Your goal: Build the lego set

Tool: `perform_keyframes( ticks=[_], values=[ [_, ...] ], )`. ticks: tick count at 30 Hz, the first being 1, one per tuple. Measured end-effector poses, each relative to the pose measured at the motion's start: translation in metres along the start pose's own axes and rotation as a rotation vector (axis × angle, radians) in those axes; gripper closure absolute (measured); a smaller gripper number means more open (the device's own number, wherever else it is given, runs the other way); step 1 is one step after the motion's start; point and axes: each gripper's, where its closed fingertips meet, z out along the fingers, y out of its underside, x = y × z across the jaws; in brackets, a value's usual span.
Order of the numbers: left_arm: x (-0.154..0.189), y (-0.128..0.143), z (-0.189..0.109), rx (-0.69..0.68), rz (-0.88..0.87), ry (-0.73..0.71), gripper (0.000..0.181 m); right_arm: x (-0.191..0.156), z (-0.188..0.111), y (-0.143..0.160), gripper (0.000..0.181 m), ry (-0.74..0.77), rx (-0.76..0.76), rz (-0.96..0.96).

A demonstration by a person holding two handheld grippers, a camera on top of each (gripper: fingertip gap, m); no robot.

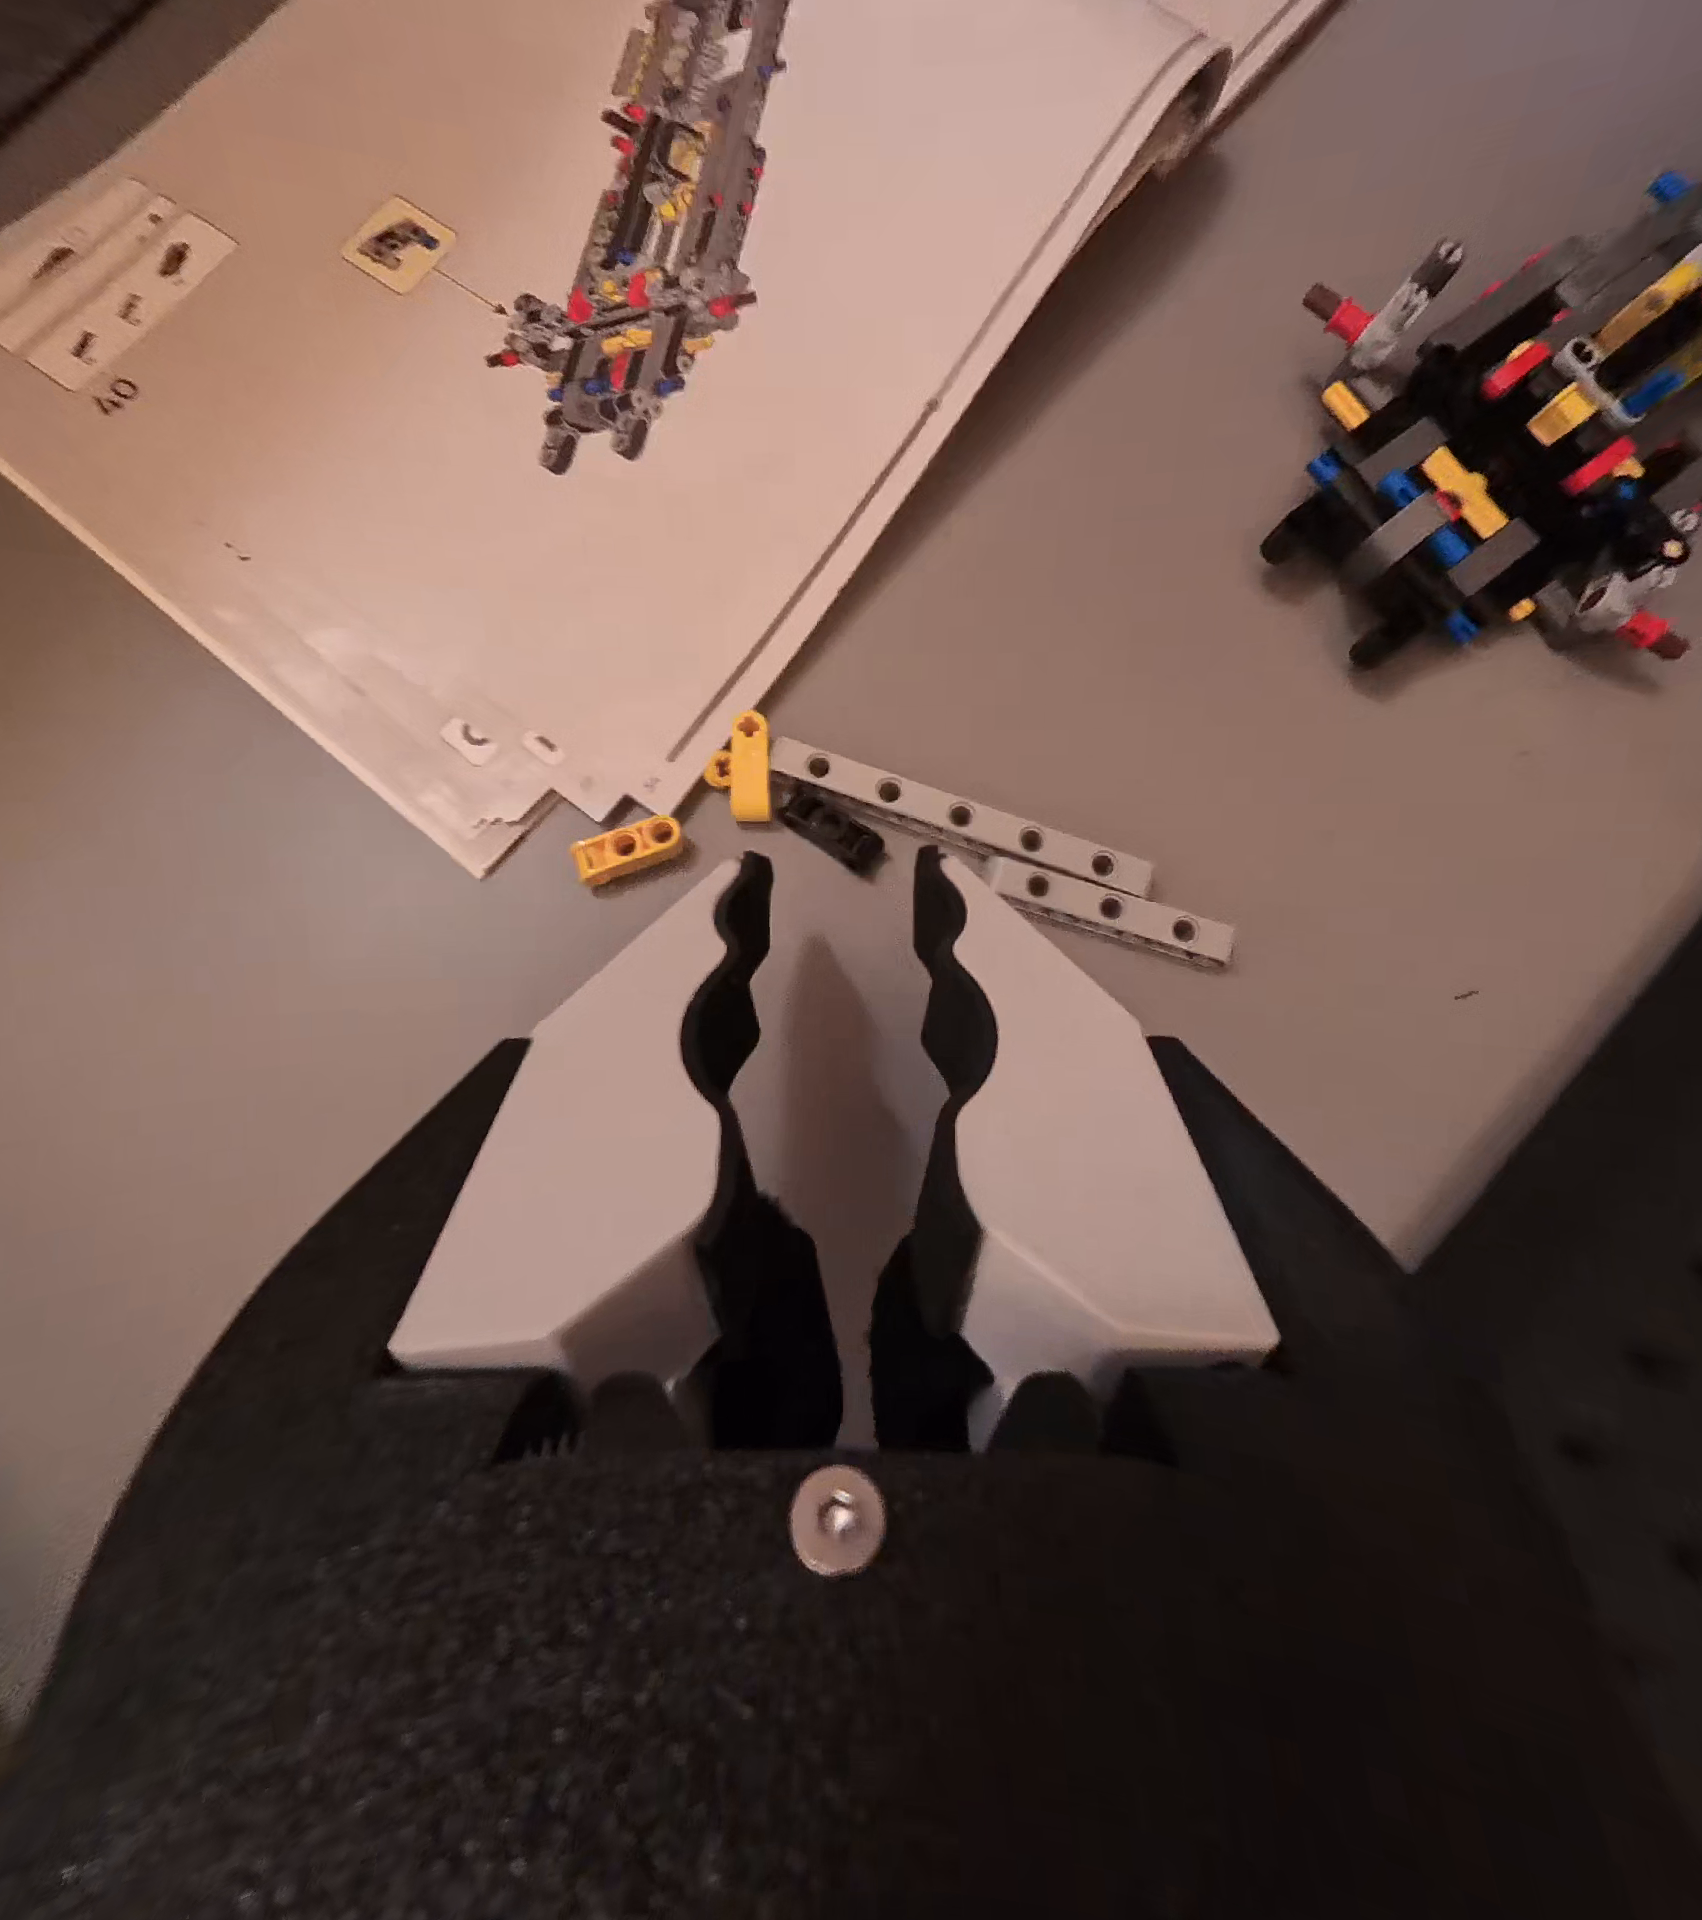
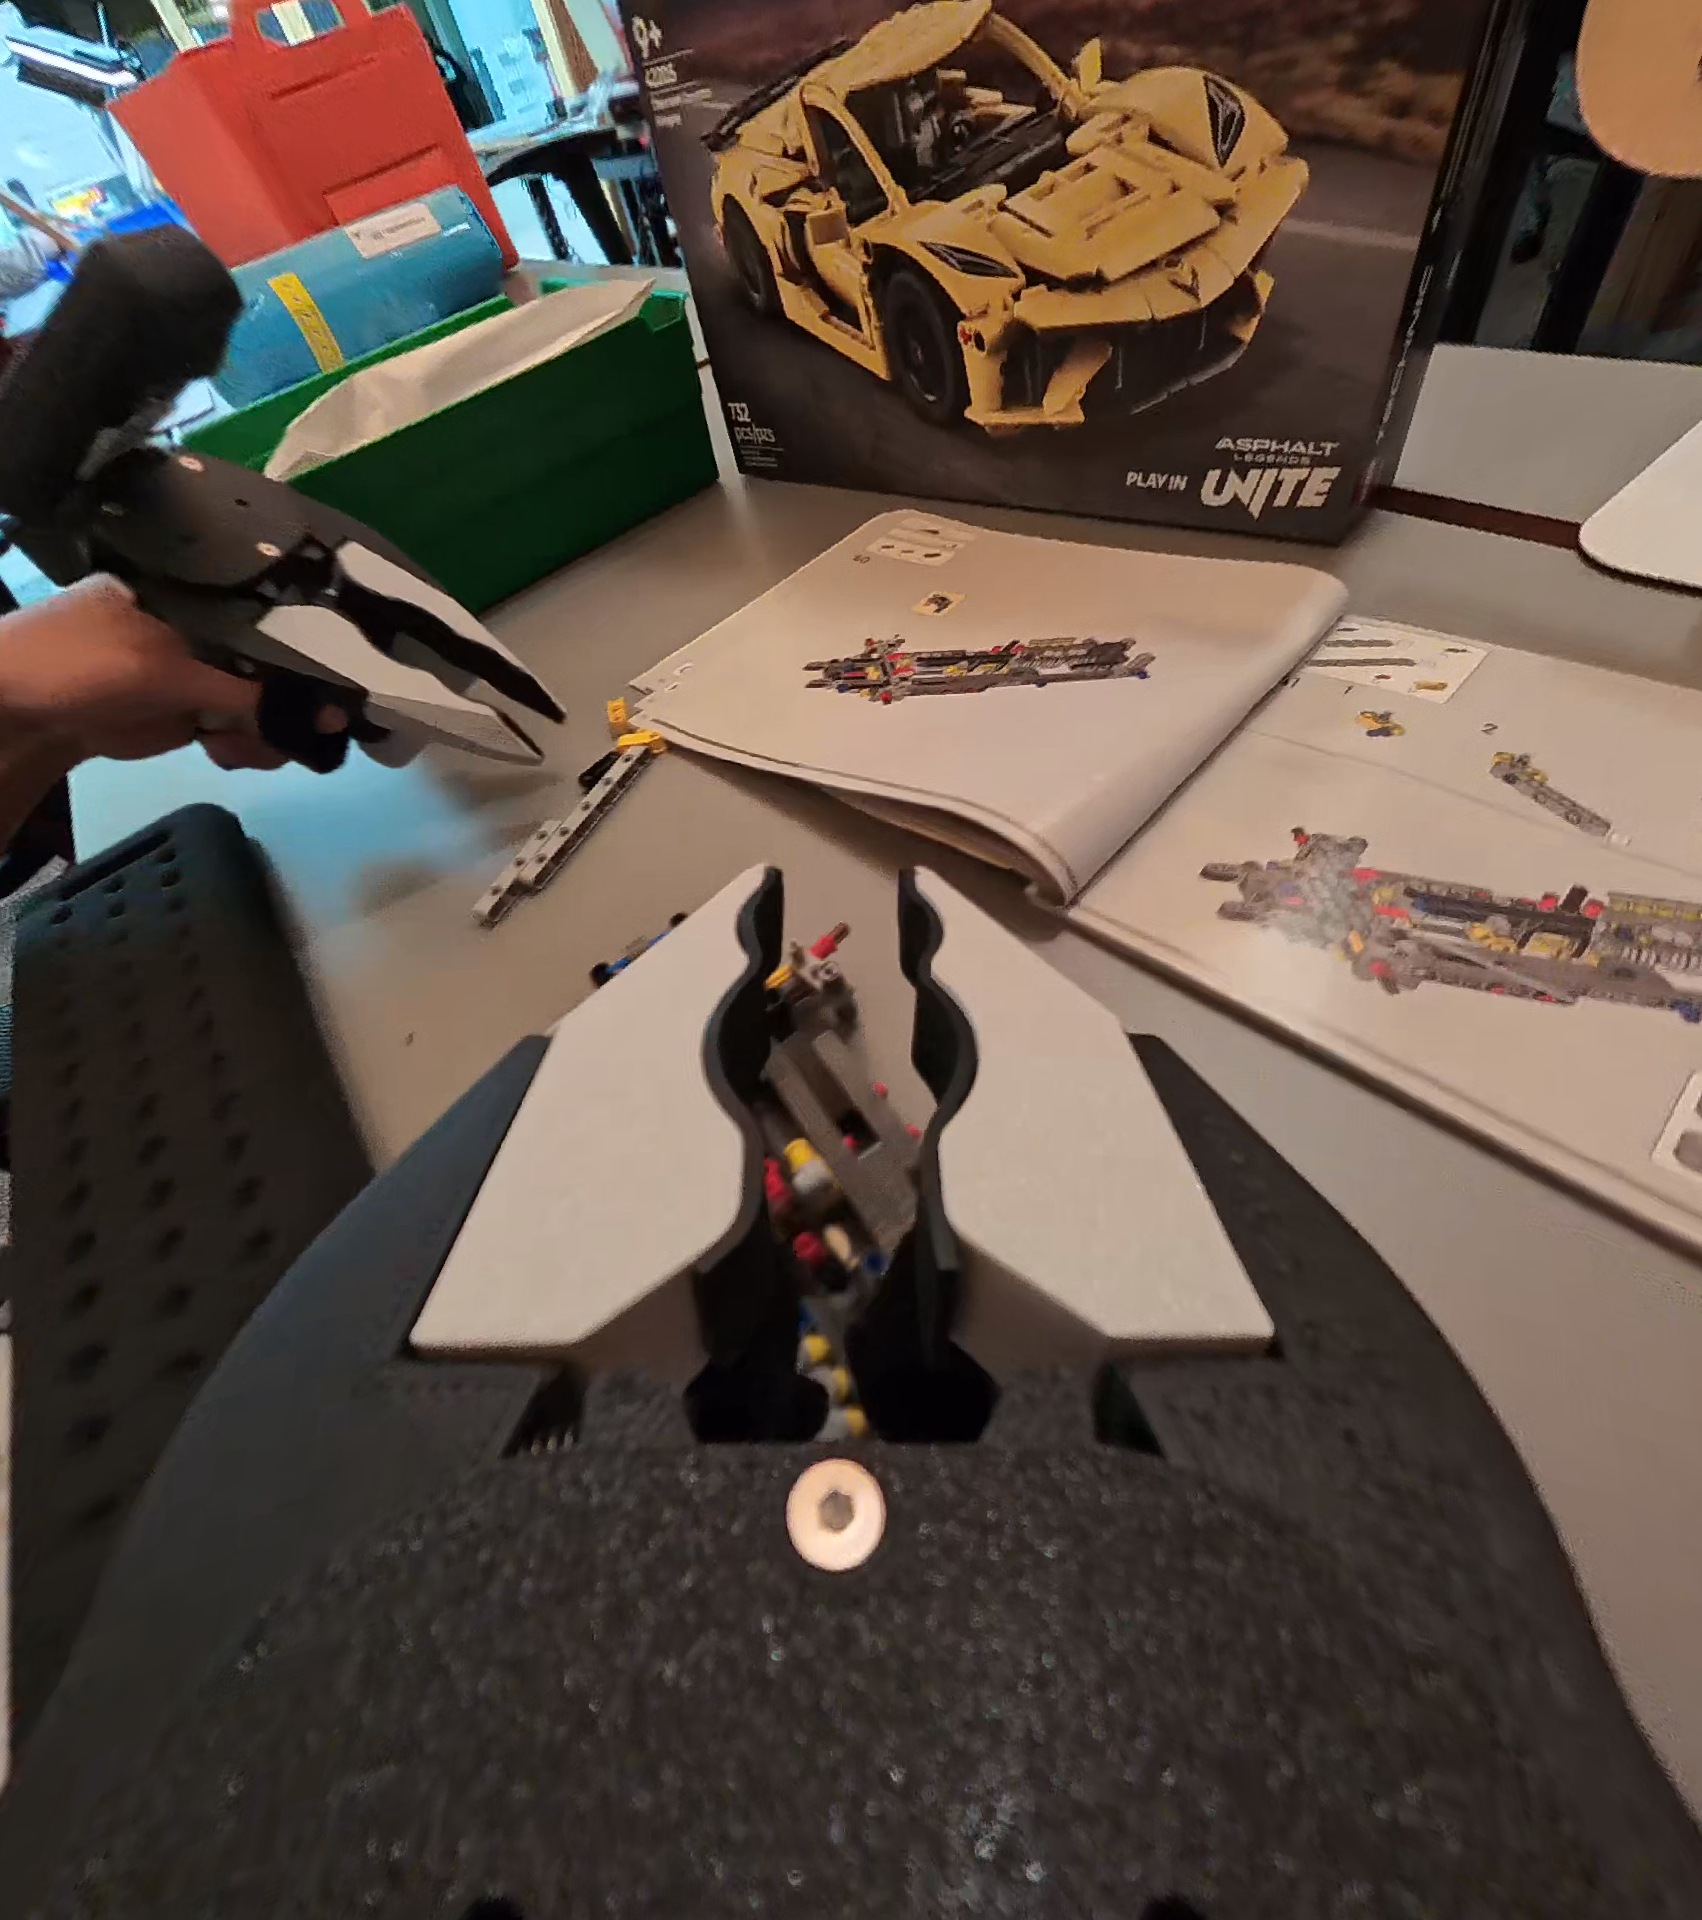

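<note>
Grippers first: our left gripper (image 1: pixel 842 860) hovers with jaws narrowly apart and empty, just short of the black pin (image 1: pixel 831 828), so we should come down square over it. Right gripper (image 2: pixel 839 883) sits part-open around the chassis (image 1: pixel 1533 416), a long grey-black frame with red, blue, yellow bits, on the table right of the manual (image 1: pixel 514 416)

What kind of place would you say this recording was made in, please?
Probably a shared workshop or lab, not a home: the grey work table holds a boxed car model kit and open instruction booklet, with a green plastic bin, an orange carrier and more tables behind.
</note>
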Motion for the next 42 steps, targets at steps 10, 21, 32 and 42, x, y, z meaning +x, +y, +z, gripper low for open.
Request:
perform_keyframes(
  ticks=[10,21,32,42],
  values=[
    [-0.003,0.005,0.025,-0.035,-0.044,-0.1,0.159,-0.028,-0.038,0.011,0.162,0.064,0.13,-0.079],
    [0.009,-0.027,-0.012,0.037,0.08,-0.168,0.174,-0.005,-0.064,0.003,0.163,0.052,0.292,0.082],
    [0.259,-0.061,0.087,-0.056,0.58,0.372,0.174,0.051,-0.093,0.031,0.162,0.32,0.091,-0.099],
    [0.261,-0.061,0.103,-0.065,0.541,0.339,0.156,0.03,-0.096,0.109,0.131,0.134,-0.408,-0.145]
  ],
)
